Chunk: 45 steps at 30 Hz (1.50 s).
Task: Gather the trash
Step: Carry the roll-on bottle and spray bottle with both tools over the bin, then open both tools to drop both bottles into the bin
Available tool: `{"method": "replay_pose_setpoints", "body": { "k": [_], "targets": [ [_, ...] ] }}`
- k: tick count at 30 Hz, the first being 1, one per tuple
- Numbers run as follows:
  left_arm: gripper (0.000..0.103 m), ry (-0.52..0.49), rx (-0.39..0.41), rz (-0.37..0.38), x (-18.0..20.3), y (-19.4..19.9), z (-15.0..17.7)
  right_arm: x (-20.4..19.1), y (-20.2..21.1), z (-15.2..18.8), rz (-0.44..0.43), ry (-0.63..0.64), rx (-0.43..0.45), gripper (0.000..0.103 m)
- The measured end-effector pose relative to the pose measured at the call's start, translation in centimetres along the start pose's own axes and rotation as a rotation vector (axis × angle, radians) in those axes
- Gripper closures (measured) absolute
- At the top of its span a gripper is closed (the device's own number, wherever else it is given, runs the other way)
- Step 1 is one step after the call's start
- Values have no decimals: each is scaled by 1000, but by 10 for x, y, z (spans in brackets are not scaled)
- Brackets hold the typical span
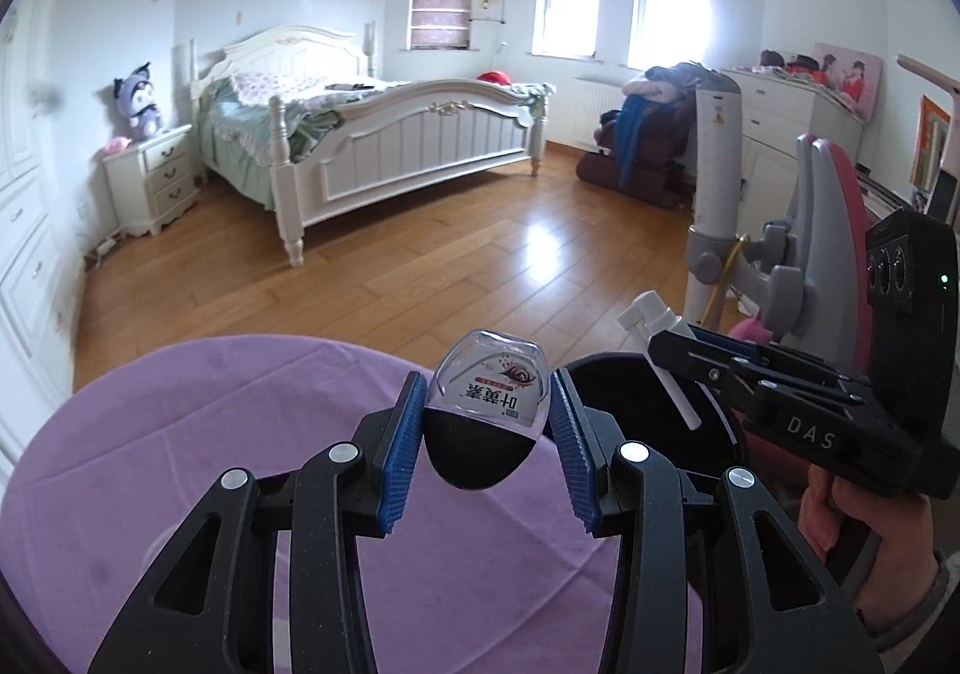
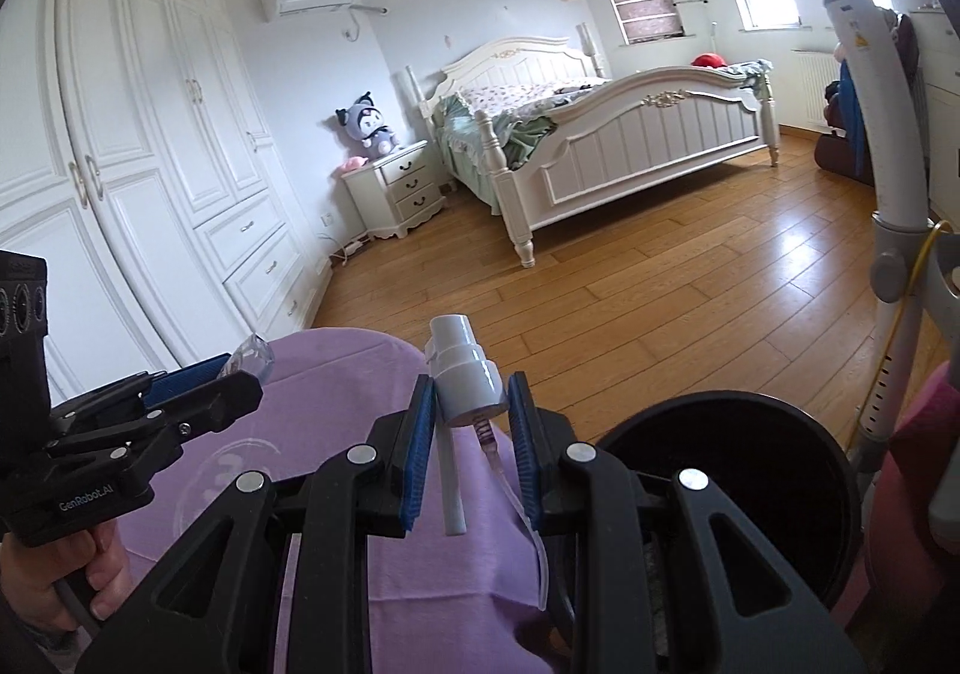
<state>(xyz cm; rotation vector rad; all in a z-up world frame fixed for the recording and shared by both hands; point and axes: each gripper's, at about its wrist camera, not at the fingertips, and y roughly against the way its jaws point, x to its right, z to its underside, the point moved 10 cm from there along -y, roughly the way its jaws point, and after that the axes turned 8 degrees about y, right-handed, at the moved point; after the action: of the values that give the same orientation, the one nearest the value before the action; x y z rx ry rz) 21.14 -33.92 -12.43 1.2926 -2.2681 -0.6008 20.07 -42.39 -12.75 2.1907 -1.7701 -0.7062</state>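
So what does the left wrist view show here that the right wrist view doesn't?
Only the left wrist view: the printed label on the small bottle in the left gripper, and a cluttered white dresser.
Only the right wrist view: the tall white wardrobe, and the spray pump seen close between the right gripper fingers.
Both: purple tablecloth, black bin, bed.

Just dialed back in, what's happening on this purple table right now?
A person holds a tool in each hand over the purple-covered table. The left tool is shut on a small clear bottle with a printed label. The right tool is shut on a white spray pump head with its dip tube hanging. A black bin sits just beside the table; neither item is dropped in yet.
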Motion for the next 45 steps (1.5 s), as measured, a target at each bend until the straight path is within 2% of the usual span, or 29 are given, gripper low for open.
{"method": "replay_pose_setpoints", "body": {
  "k": [7,12,25,34,35,36,37,38,39,45],
  "targets": [
    [61,-41,-38,71,62,-34,10,60,9,25,71,-82,-15,78],
    [61,-62,-60,98,89,-52,14,84,12,42,99,-112,-32,78],
    [61,-81,-107,147,126,-93,17,127,15,68,148,-160,-66,78],
    [60,-104,-110,203,147,-103,13,140,10,78,206,-172,-118,75],
    [51,-111,-108,206,147,-100,13,140,10,79,215,-173,-126,75],
    [36,-114,-92,201,147,-96,11,141,11,80,224,-175,-135,69],
    [27,-115,-68,190,145,-91,8,141,11,82,234,-179,-141,63],
    [16,-115,-43,181,142,-85,5,141,13,82,242,-186,-140,47],
    [12,-115,-23,179,139,-79,3,139,15,81,245,-191,-133,38],
    [5,-66,4,190,107,-46,-3,109,12,75,212,-174,-153,37]
  ]
}}
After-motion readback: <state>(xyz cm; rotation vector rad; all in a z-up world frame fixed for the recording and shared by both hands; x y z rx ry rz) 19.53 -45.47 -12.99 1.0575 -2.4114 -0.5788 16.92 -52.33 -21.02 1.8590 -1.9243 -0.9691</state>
